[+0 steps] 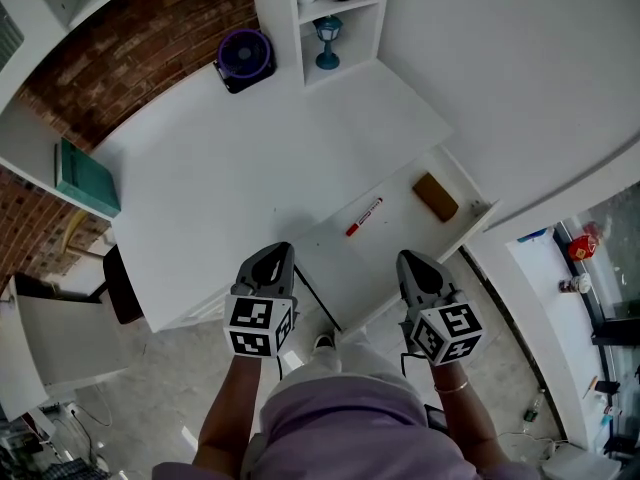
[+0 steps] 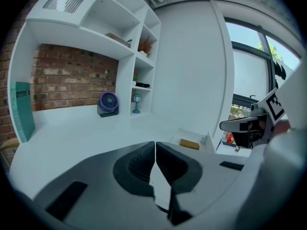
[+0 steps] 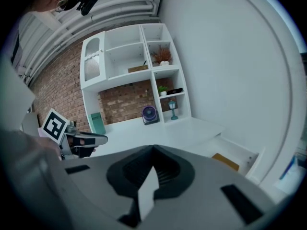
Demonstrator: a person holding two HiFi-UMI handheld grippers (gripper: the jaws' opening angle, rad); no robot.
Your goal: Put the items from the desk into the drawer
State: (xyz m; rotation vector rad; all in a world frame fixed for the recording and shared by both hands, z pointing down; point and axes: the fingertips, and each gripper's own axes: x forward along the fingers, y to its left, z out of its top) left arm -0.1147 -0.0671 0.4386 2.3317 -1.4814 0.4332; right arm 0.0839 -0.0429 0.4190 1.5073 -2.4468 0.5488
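In the head view, the left gripper [image 1: 275,253] and the right gripper [image 1: 412,261] were both held low, close to the person, with nothing in them. The open drawer [image 1: 481,214] lay just in front of them. A red pen [image 1: 365,216] lay in it, ahead and between the two grippers, its long side slanting up toward the right. A brown block [image 1: 435,197] lay near the drawer's far right corner, closer to the right gripper. The white desk [image 1: 230,168] looked bare but for a purple fan [image 1: 243,56] far at the back, so the next move was likely a push on the drawer, and the right gripper sat nearest its front edge

In the left gripper view, the left gripper [image 2: 155,146] had its jaws shut tight on nothing. The brown block [image 2: 189,143] lay ahead and to the right; the pen did not show

In the right gripper view, the right gripper [image 3: 153,151] was closed and empty too. The brown block [image 3: 225,162] lay ahead to the right, inside the drawer [image 3: 252,159]
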